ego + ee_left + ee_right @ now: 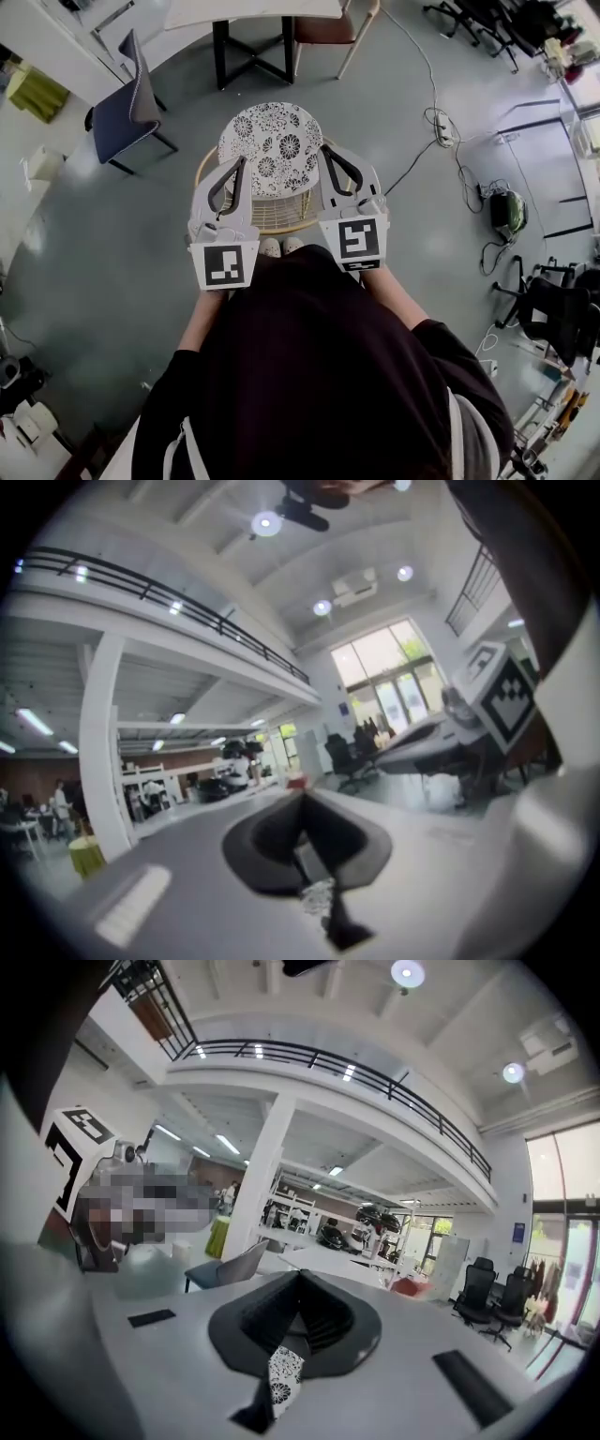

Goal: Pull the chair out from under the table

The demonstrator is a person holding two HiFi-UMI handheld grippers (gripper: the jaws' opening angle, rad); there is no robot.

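The chair has a round black-and-white floral seat and a rattan frame. It stands on the floor directly in front of me, apart from the white table at the top of the head view. My left gripper lies along the seat's left side and my right gripper along its right side. In both gripper views the jaws meet at the tips, left gripper and right gripper, and they tilt up toward the ceiling. A sliver of floral seat shows below the right jaws. Contact with the frame is hidden.
A blue chair stands at the left and a brown chair by the table. A cable with a power strip runs across the grey floor at the right. A black office chair is at the far right. My shoes touch the chair's near edge.
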